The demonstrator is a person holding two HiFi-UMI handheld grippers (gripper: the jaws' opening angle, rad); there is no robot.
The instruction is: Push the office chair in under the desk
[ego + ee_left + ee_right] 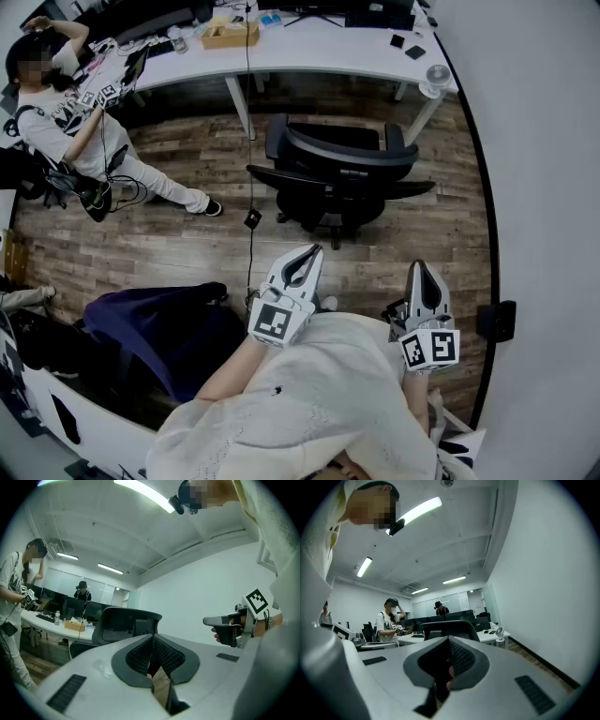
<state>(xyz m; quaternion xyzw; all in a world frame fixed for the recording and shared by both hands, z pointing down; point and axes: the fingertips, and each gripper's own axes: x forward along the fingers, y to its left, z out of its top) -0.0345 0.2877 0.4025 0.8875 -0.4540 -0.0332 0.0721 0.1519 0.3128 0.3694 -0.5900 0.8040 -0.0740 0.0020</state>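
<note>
Office chair (339, 167) short of desk (309, 52) edge, open floor (187, 248) behind, left hand-held gripper (306, 255), right hand-held gripper (419, 271) seemingly clenched — empty

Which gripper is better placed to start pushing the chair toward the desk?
Left, probably. The left gripper points at the middle of the office chair; the right gripper lines up nearer its right edge.

White-grey left gripper (307, 255), right gripper (419, 269); checkered marker cubes (273, 322); cream sleeves (375, 375).

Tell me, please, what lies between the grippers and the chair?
Only bare wooden floor, seen in the head view; neither the left gripper nor the right gripper touches the chair.
</note>
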